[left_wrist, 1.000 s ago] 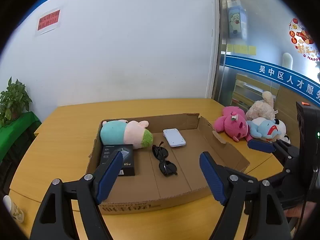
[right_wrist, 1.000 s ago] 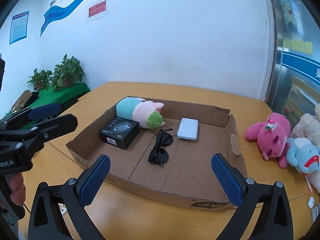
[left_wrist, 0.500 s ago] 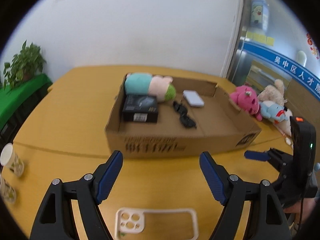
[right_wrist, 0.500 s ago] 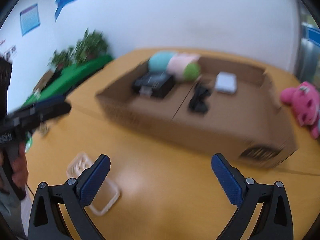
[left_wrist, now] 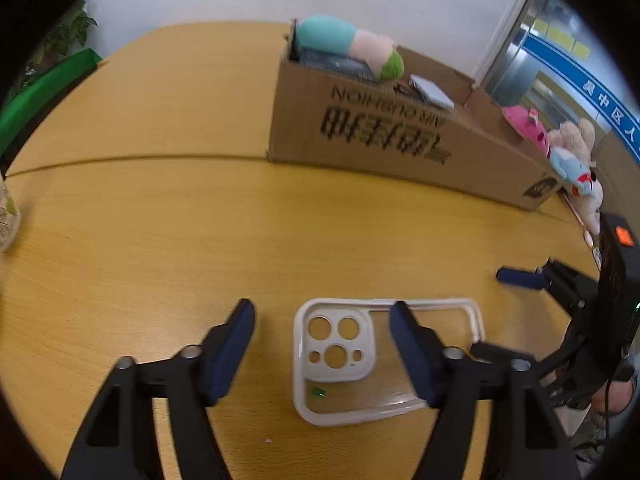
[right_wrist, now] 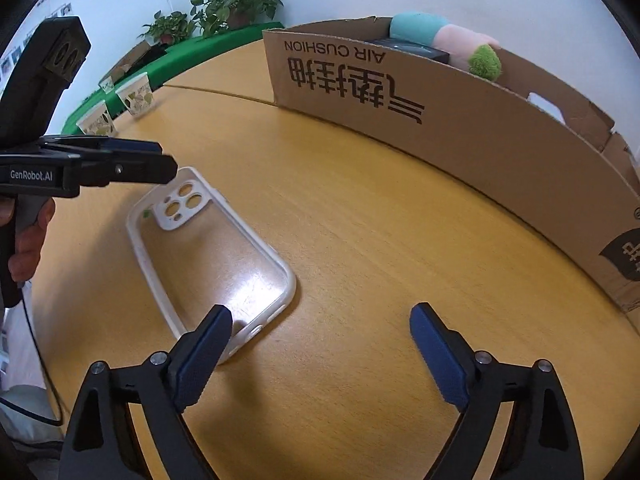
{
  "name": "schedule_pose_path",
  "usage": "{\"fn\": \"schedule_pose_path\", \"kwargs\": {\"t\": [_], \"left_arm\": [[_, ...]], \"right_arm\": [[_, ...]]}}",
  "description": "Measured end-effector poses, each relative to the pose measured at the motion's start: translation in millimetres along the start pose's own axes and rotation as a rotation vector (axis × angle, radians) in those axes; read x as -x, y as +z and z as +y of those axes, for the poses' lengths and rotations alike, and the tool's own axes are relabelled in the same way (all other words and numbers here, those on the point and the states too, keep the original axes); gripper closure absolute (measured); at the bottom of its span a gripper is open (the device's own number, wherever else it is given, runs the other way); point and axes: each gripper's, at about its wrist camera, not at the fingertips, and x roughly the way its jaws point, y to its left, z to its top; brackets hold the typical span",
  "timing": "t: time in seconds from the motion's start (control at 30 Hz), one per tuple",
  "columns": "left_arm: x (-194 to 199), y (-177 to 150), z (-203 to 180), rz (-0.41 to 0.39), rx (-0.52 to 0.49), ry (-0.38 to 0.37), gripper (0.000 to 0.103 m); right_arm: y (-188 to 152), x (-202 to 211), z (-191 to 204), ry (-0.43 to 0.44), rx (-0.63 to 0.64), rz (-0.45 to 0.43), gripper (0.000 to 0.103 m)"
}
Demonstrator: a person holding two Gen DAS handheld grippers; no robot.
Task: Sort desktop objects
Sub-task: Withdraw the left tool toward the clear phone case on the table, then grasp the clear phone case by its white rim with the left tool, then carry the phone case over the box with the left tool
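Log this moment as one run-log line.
left gripper: open, over phone case | right gripper: open, empty | phone case flat on table | cardboard box: behind

The near wall of the cardboard box (right_wrist: 460,120) conceals most of the contents: of the plush toy (right_wrist: 444,42) only the top shows, and of the black box (right_wrist: 416,50) behind it only an edge. The white item (right_wrist: 544,105) past the wall is unidentifiable. Box lettering (left_wrist: 384,132) is motion-blurred in the left wrist view. Left of the box, a paper cup (left_wrist: 6,220) is cut by the frame edge.
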Motion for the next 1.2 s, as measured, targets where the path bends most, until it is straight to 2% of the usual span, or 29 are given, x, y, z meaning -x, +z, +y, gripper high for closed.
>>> {"fn": "schedule_pose_path", "kwargs": {"t": [0.03, 0.1, 0.13, 0.17, 0.3, 0.4, 0.5, 0.57, 0.6, 0.7, 0.8, 0.93, 1.1, 1.2], "left_arm": [[-6, -2, 1, 0.029, 0.004, -0.001, 0.064], [-7, -6, -3, 0.028, 0.006, -0.024, 0.071], [-7, -7, -7, 0.043, 0.002, -0.043, 0.086], [-9, -8, -9, 0.063, -0.001, -0.053, 0.094], [-8, -15, -29, 0.078, -0.030, -0.095, 0.093], [-10, -16, -44, 0.079, -0.034, -0.098, 0.093], [-11, -14, -53, 0.079, -0.038, -0.089, 0.093], [-15, -12, -58, 0.080, -0.038, -0.091, 0.094], [-15, -12, -59, 0.077, -0.045, -0.072, 0.094], [-17, -1, -59, 0.057, -0.030, -0.064, 0.095], [-2, 14, -64, -0.012, -0.040, -0.045, 0.096], [28, 53, -78, -0.129, -0.082, -0.045, 0.096], [79, 123, -103, -0.356, -0.155, -0.051, 0.096], [103, 156, -116, -0.470, -0.204, -0.034, 0.096]], "right_arm": [[-2, 0, -2, -0.020, 0.009, 0.002, 0.016], [-5, 4, -10, -0.035, -0.011, 0.001, 0.019], [-6, 6, -16, -0.042, -0.027, 0.001, 0.022], [-8, 9, -22, -0.055, -0.042, 0.002, 0.025], [-21, 21, -48, -0.086, -0.113, 0.002, 0.034], [-24, 29, -58, -0.097, -0.141, 0.002, 0.048], [-26, 34, -62, -0.089, -0.148, -0.004, 0.063], [-26, 35, -62, -0.055, -0.152, -0.011, 0.086], [-26, 35, -63, -0.034, -0.156, -0.012, 0.091], [-24, 34, -61, -0.025, -0.151, -0.009, 0.090], [-19, 46, -64, -0.022, -0.161, -0.059, 0.091], [8, 87, -68, -0.068, -0.162, -0.206, 0.090], [58, 150, -79, -0.158, -0.123, -0.401, 0.090], [88, 168, -87, -0.191, -0.110, -0.458, 0.090]]}}
